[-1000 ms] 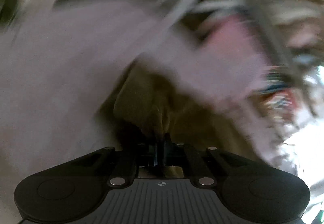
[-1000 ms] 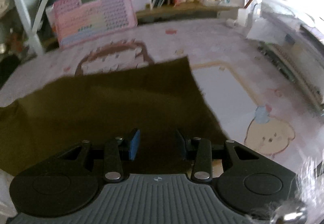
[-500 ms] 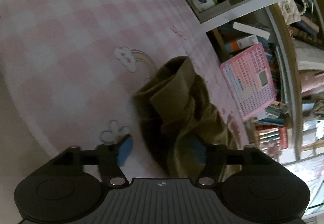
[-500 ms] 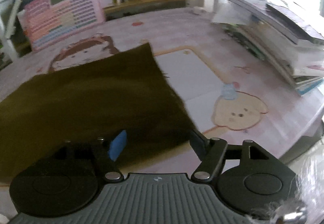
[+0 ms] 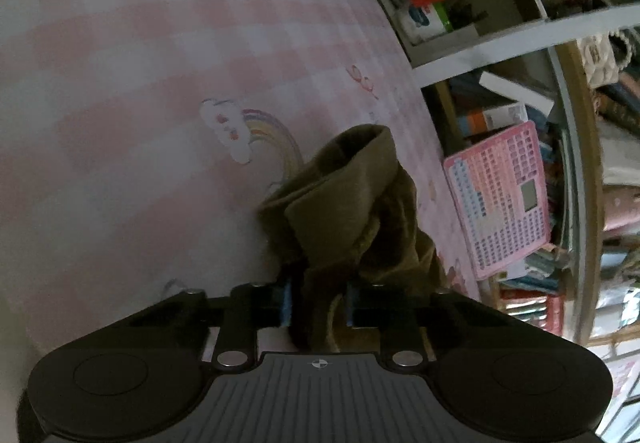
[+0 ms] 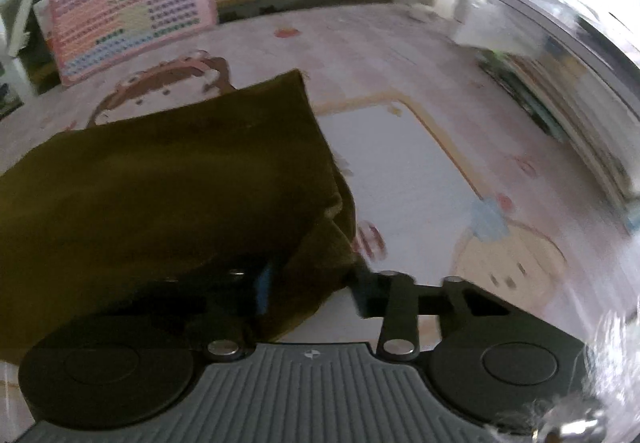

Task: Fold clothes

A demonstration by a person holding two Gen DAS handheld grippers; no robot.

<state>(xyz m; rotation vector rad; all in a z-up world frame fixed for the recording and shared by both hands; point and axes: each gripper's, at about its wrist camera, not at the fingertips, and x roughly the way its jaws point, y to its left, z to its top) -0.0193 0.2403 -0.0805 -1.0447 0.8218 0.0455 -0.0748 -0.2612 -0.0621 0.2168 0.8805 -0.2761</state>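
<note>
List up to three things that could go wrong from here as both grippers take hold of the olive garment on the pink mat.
1. The left gripper is closing on a bunched wad of the garment, so it may catch several layers and fold crooked.
2. The right gripper is closing on a corner near the edge; the cloth could slip out.
3. The pink toy leans close behind the mat; a swung garment might knock it over.

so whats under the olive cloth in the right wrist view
The olive cloth lies on the pink cartoon mat. It covers part of a brown-haired figure print, whose top shows past its far edge. The rest underneath is hidden.
</note>
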